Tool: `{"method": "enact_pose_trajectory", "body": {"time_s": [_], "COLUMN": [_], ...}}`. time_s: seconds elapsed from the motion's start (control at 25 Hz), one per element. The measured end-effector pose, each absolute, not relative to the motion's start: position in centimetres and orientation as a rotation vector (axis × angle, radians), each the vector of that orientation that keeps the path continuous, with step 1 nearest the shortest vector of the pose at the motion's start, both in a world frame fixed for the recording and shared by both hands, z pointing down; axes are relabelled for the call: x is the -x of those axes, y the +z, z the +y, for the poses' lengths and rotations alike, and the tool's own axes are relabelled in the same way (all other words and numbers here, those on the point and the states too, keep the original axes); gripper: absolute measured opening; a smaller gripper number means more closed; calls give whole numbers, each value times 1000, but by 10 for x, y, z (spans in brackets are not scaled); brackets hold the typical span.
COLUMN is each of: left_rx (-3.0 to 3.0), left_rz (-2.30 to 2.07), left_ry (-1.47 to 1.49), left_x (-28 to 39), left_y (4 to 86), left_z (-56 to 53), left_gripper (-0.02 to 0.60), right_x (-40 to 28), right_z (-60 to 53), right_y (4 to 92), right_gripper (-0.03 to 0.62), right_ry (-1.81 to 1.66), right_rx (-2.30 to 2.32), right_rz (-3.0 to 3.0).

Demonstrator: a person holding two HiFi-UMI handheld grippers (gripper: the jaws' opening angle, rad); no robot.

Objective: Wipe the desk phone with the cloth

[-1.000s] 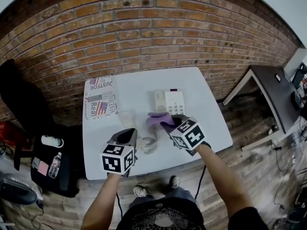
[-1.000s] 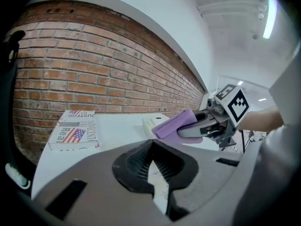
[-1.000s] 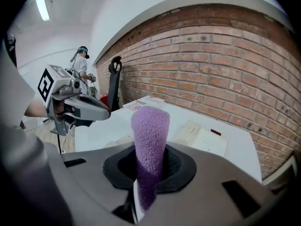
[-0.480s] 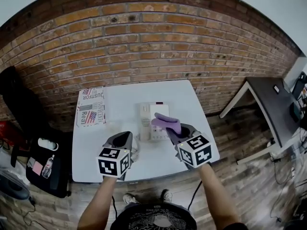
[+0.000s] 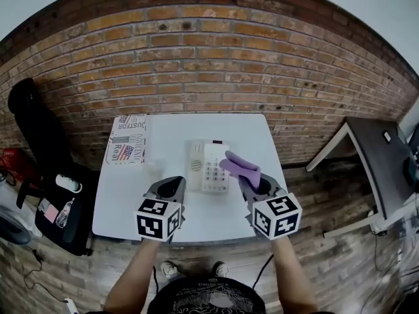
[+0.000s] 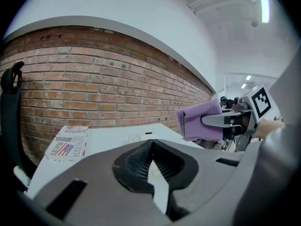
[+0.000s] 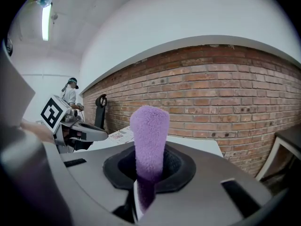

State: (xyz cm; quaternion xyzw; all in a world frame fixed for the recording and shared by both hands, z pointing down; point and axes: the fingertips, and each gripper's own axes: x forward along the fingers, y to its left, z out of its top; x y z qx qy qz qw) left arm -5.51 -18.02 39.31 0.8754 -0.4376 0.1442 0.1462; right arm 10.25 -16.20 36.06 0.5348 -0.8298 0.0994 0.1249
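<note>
The right gripper (image 5: 247, 175) carries the cloth (image 5: 241, 167) across the phone (image 5: 208, 165) from left to right. A second ago the cloth hangs at the phone's near left corner. Half a second ago it lies over the right part of the keypad. Now it sits at the phone's right edge, past the keys. The gripper's marker cube ends up farther right and closer to the near edge of the table (image 5: 131, 201). The head view swings too: the phone now appears between the two grippers, nearer the left gripper (image 5: 169, 187) than before.
</note>
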Motion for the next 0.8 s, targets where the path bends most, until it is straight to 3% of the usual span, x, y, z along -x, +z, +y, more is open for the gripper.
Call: {"method": "enact_pose_trajectory", "body": {"time_s": [0.8], "left_rx": [-2487], "left_rz": [-1315], "left_ry": [427], "left_x": [57], "left_y": [392], "left_z": [-180], "left_gripper": [6], "right_x": [-115], "right_z": [-166], "right_y": [359], "right_gripper": [44], "right_ry": [288], "right_rx": [-1546], "right_rz": [-2445]}}
